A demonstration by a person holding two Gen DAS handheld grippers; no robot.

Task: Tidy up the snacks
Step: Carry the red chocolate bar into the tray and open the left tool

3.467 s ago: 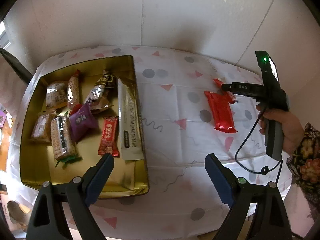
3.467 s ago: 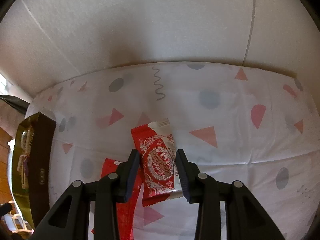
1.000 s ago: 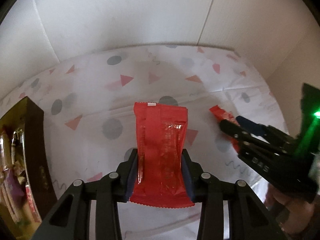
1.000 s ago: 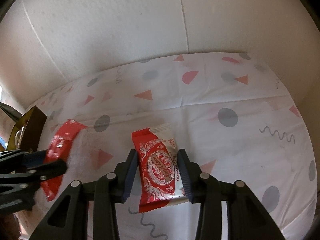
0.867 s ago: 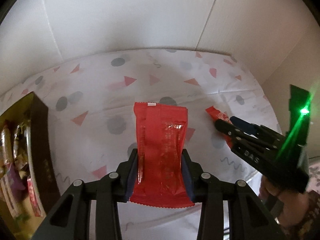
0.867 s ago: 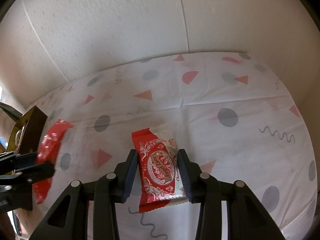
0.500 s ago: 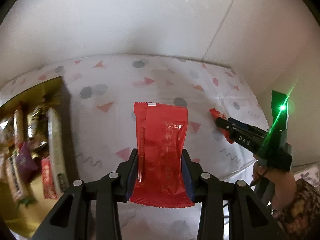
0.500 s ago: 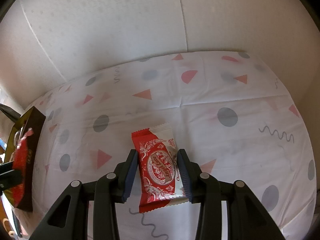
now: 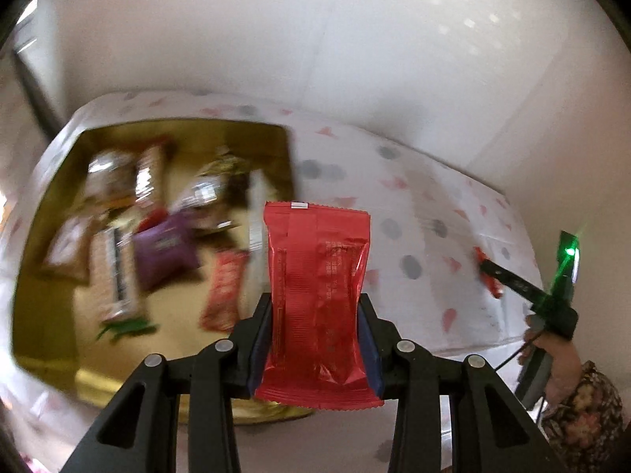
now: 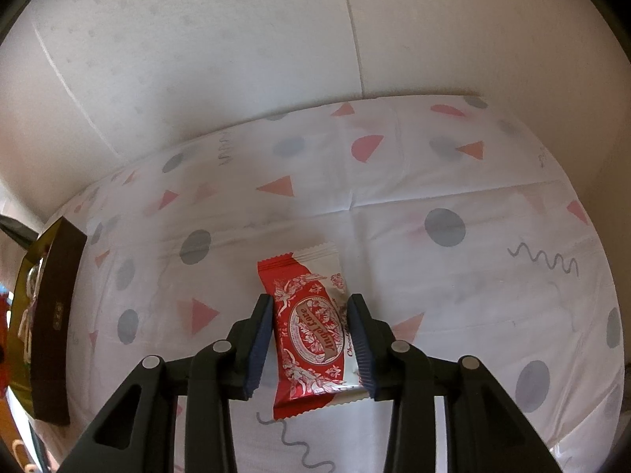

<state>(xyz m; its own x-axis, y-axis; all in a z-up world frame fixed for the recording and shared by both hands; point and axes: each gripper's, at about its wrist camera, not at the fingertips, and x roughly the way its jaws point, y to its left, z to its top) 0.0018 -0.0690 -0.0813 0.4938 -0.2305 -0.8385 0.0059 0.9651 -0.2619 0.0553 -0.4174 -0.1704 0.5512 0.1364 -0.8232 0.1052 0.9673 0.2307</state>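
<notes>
My left gripper (image 9: pixel 315 339) is shut on a plain red snack packet (image 9: pixel 319 276), which stands upright between the pads. It hangs above the right edge of the gold tin (image 9: pixel 185 126), where several snacks lie blurred. A red-and-white snack packet (image 10: pixel 311 315) lies flat on the patterned tablecloth. My right gripper (image 10: pixel 311 335) is low over the packet with its jaws closing, and both pads touch the packet's long edges. The left wrist view shows the right gripper (image 9: pixel 489 272) at the far right of the table, on that packet (image 9: pixel 493 287).
A white tablecloth (image 10: pixel 453 181) with grey dots and pink triangles covers the table, and a white wall rises behind it. The tin's dark outer wall (image 10: pixel 51 315) is at the left edge of the right wrist view. A person's hand (image 9: pixel 560 358) and floral sleeve (image 9: pixel 583 425) hold the right gripper.
My left gripper has carried the red packet leftward, from the middle of the table to over the tin. The right gripper has stayed over its packet, and its jaws have narrowed slightly.
</notes>
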